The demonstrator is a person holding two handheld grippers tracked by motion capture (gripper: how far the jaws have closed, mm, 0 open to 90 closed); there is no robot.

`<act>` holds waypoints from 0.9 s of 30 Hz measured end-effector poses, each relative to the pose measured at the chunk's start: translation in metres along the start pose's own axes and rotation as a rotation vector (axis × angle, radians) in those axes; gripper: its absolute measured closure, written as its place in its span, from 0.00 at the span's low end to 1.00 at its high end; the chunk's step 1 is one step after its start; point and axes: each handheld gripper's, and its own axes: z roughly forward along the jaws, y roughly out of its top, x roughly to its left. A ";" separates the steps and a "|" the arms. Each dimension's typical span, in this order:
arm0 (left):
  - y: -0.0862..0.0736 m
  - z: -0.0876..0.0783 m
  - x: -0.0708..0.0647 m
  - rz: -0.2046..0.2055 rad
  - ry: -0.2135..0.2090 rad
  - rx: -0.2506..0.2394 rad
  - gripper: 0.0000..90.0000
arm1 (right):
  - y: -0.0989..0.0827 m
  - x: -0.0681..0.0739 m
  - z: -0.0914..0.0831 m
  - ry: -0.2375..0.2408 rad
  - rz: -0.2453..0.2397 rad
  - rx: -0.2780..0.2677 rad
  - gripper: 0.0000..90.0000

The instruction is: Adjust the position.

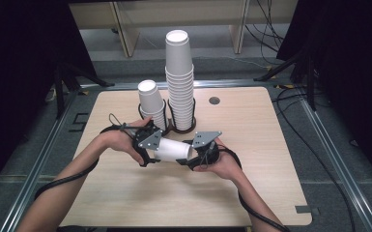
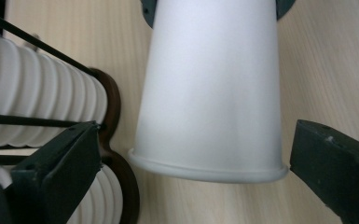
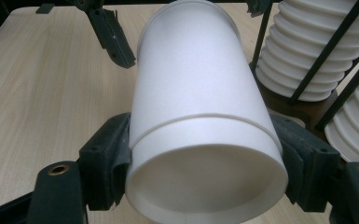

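Note:
A white paper cup (image 1: 174,151) lies on its side in the air between my two grippers, just in front of the cup holder. My right gripper (image 1: 199,152) is shut on its base end, and in the right gripper view both pads press the cup (image 3: 196,93) at the sides of my right gripper (image 3: 205,158). My left gripper (image 1: 154,148) is at the cup's mouth end. In the left gripper view the cup's rolled rim (image 2: 210,173) sits between the jaws of my left gripper (image 2: 196,135), which stand open and clear of it on both sides.
A tall stack of white cups (image 1: 179,82) and a shorter stack (image 1: 152,104) stand in a dark wire holder (image 1: 181,128) at the back middle of the wooden table (image 1: 125,193). The ribbed stack (image 2: 28,93) lies close beside the left jaw, and the stacks (image 3: 307,56) are to the right of the held cup.

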 end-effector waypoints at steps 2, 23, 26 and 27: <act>-0.006 0.000 0.000 -0.025 -0.008 -0.037 0.02 | 0.000 -0.001 -0.002 -0.005 0.001 0.000 0.31; -0.032 0.015 -0.008 -0.113 -0.018 -0.179 0.03 | 0.001 0.000 -0.003 0.001 -0.008 -0.008 0.31; -0.034 0.016 -0.008 -0.118 -0.017 -0.181 0.03 | 0.001 0.000 -0.004 0.002 -0.006 -0.003 0.31; -0.034 0.016 -0.008 -0.117 -0.016 -0.179 0.03 | 0.000 0.000 -0.004 0.000 -0.007 -0.007 0.31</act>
